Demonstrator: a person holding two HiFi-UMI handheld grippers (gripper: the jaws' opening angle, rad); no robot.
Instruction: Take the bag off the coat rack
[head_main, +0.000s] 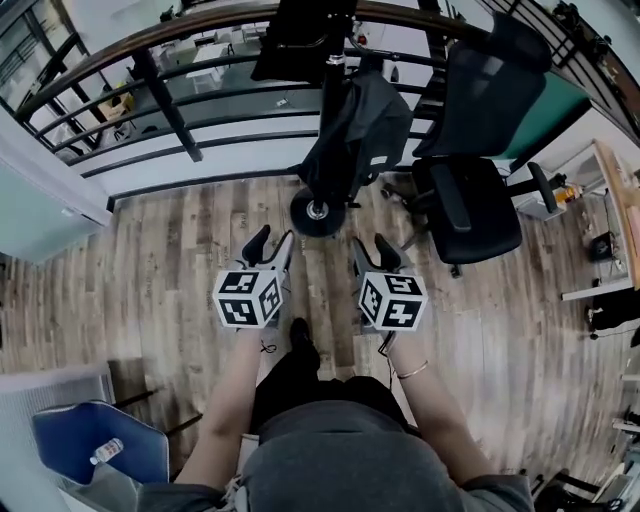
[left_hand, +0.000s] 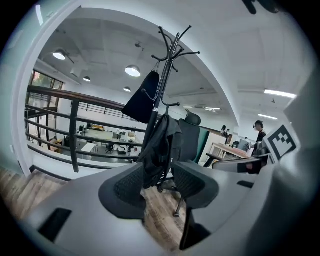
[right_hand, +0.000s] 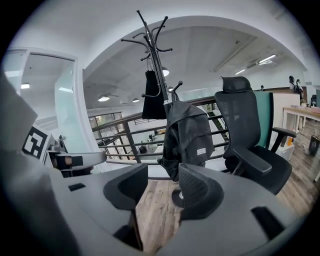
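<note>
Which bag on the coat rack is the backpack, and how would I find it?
Look to the dark railing edging the wooden floor; the black coat rack stands before it, left of the black office chair. The backpack hangs low on the pole, bulky, with a small white label, unlike the flat black bag hooked higher up.

Both arms (head_main: 230, 390) are reaching forward side by side; the left gripper (head_main: 270, 244) is holding its jaws apart, empty. The right gripper (head_main: 371, 250) is doing likewise.

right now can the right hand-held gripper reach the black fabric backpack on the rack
Probably, after a step forward: only wooden floor lies between the open right hand-held gripper and the backpack.
</note>
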